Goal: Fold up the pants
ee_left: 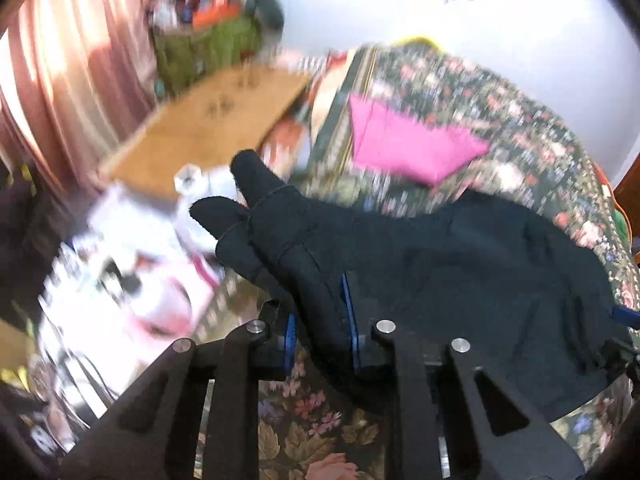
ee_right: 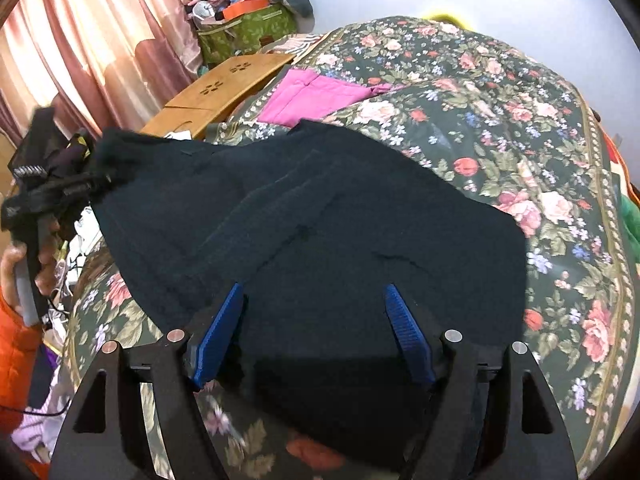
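The soft, limp black fleece pants (ee_right: 312, 216) lie across the flower-patterned bed's (ee_right: 520, 128) near-left edge, left gripper (ee_left: 320, 320) jaws pinched on a bunched corner, right gripper (ee_right: 316, 332) jaws wide, gripping nothing; take hems, they sag.

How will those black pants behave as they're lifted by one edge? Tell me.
Probably floppy: the black pants drape and crease over the floral bedspread. The fabric pinched in the left gripper sticks up past it, so perhaps thickish. Likely trails rather than slides.
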Demonstrator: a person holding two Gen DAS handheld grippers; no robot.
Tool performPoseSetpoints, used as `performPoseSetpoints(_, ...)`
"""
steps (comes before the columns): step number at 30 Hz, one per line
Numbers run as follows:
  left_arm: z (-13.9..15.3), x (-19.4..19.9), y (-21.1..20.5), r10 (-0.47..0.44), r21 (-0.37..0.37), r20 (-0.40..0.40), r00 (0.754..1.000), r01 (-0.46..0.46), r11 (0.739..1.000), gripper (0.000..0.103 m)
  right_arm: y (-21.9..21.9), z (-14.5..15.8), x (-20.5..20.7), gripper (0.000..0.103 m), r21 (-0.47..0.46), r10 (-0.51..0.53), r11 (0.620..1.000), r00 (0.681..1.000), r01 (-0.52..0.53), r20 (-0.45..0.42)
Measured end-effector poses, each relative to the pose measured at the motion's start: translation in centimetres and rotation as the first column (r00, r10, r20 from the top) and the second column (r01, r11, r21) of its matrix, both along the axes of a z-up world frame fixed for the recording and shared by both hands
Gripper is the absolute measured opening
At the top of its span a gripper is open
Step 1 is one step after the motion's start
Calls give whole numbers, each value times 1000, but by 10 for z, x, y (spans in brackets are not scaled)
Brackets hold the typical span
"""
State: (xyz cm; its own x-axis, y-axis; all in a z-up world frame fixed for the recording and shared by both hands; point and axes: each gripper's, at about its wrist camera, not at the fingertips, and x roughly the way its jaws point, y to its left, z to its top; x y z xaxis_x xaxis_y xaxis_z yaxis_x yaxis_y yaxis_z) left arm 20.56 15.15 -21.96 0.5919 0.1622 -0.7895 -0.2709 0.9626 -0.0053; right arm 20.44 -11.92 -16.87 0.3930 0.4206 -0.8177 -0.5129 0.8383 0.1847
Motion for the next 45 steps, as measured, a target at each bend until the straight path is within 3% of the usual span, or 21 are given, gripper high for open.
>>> performPoseSetpoints(4,47,6,-21,-46,49,106,993,41,998,20,-23,5,-6,71,-16,-28,999,999,28,31)
performPoseSetpoints(8,91,15,-60,-149,94,203,968,132,987,19,-43,4,-10,71,-42,-33,999,999,34,25)
performPoseSetpoints(13,123,30,-114,-270,58,269,925,264,963,19,-49,-13,-12,71,-23,0,1000,999,-1,-37)
performPoseSetpoints(16,134,44,-151,-351,1,279,894,366,931,17,-54,-15,-9,72,29,-9,1000,998,11,-63)
performPoseSetpoints(20,135,62,-194,-446,-82,268,854,482,872,16,-58,-18,-9,72,64,-15,998,997,19,-72)
performPoseSetpoints(24,114,75,-245,-539,-160,197,819,569,806,16,-62,-14,-14,72,91,-21,996,998,27,-64)
performPoseSetpoints(31,54,60,-315,-683,-168,11,730,675,718,17,-90,-8,-28,72,132,-68,988,996,75,-58)
performPoseSetpoints(32,48,56,-320,-696,-162,-18,718,685,710,19,-94,-7,-30,72,134,-75,988,995,83,-60)
performPoseSetpoints(34,40,52,-329,-714,-140,-83,695,702,699,32,-104,-7,-35,72,142,-93,985,993,102,-67)
performPoseSetpoints(36,35,50,-333,-715,-100,-123,688,708,699,67,-110,-7,-38,72,146,-110,982,991,120,-72)
performPoseSetpoints(38,38,46,-332,-714,-59,-107,692,712,699,75,-113,-7,-42,72,148,-123,980,990,133,-74)
performPoseSetpoints(41,48,43,-325,-718,-78,-80,692,714,696,79,-117,-7,-45,72,153,-140,977,987,150,-74)
performPoseSetpoints(45,67,49,-308,-697,-57,-22,717,695,717,90,-118,-7,-47,72,162,-150,974,986,160,-74)
